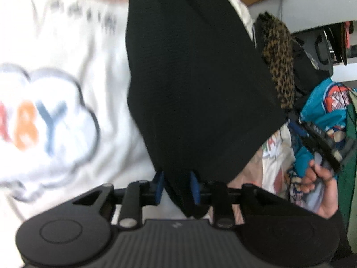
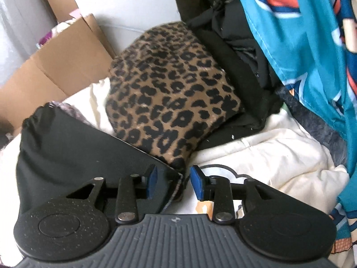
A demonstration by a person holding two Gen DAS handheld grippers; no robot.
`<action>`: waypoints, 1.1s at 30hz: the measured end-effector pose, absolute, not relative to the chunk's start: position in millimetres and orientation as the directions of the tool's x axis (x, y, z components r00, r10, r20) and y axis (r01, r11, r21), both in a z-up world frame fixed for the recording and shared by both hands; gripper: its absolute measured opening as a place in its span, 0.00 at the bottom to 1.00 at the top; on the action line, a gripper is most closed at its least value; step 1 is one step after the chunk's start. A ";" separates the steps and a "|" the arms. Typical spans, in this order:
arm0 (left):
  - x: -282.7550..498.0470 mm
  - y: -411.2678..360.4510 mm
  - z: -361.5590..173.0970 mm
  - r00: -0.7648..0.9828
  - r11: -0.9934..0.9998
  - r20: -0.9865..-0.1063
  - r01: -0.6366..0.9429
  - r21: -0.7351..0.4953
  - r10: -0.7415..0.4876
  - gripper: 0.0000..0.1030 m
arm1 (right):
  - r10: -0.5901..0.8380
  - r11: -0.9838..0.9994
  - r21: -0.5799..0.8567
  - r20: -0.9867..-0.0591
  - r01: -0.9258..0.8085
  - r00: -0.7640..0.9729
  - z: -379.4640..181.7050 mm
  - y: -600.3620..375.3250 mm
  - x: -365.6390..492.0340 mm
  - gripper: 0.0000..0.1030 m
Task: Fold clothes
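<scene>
A black garment (image 1: 196, 78) fills the middle of the left wrist view and lies on white fabric printed with a cloud and coloured letters (image 1: 55, 111). Its near corner runs down between the blue pads of my left gripper (image 1: 176, 187), whose jaws stand apart and do not pinch it. In the right wrist view the same black garment (image 2: 73, 147) lies at the left. Its corner rests against the left pad of my right gripper (image 2: 175, 183). That gripper is open, and white fabric (image 2: 256, 156) shows in the gap.
A folded leopard-print piece (image 2: 169, 93) lies just beyond the black garment, with a heap of black clothes (image 2: 234, 55) behind it. Teal printed cloth (image 2: 301, 55) hangs at the right. A cardboard box (image 2: 62, 62) stands at the left. A hand (image 1: 323, 178) shows at the right of the left wrist view.
</scene>
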State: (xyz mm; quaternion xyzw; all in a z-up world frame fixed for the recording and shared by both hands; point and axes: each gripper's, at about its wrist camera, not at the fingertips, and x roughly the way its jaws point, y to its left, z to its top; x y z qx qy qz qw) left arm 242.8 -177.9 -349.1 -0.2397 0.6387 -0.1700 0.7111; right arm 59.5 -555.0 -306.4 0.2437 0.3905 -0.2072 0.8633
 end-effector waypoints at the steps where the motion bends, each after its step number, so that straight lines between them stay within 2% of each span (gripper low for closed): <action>1: 248.6 -174.8 -337.3 0.147 0.839 -0.835 -0.052 -0.542 -0.530 0.31 | -0.161 0.797 0.268 -0.770 0.542 0.618 -302.0 -552.9 57.7 0.39; 4: 266.4 -162.9 -305.7 0.205 0.862 -0.847 -0.029 -0.506 -0.490 0.40 | -0.124 0.794 0.310 -0.760 0.523 0.639 -290.5 -548.8 54.1 0.39; 7: 285.6 -153.5 -275.3 0.258 0.881 -0.853 -0.012 -0.473 -0.454 0.45 | -0.084 0.790 0.355 -0.745 0.500 0.662 -277.5 -545.8 51.7 0.39; 12: 309.9 -145.0 -232.9 0.323 0.909 -0.864 -0.029 -0.416 -0.385 0.46 | -0.049 0.800 0.378 -0.732 0.466 0.679 -252.5 -544.5 49.6 0.39; 17: 325.3 -147.9 -185.7 0.308 0.943 -0.905 -0.058 -0.327 -0.295 0.46 | -0.024 0.800 0.409 -0.709 0.438 0.705 -223.8 -547.9 46.6 0.39; 23: 352.4 -158.0 -127.4 0.296 0.968 -0.924 0.012 -0.251 -0.243 0.58 | -0.020 0.830 0.394 -0.685 0.394 0.728 -201.6 -545.6 48.8 0.42; 29: 388.6 -172.7 -104.5 0.335 0.966 -0.907 0.041 -0.256 -0.255 0.61 | -0.038 0.836 0.385 -0.670 0.390 0.742 -194.2 -545.1 57.4 0.44; 31: 399.9 -175.4 -102.2 0.353 0.967 -0.901 0.053 -0.250 -0.252 0.72 | -0.029 0.834 0.390 -0.677 0.391 0.736 -196.3 -542.0 63.3 0.44; 33: 412.0 -177.0 -103.1 0.365 0.972 -0.902 0.057 -0.227 -0.231 0.75 | 0.004 0.834 0.407 -0.680 0.373 0.733 -198.8 -538.8 67.9 0.45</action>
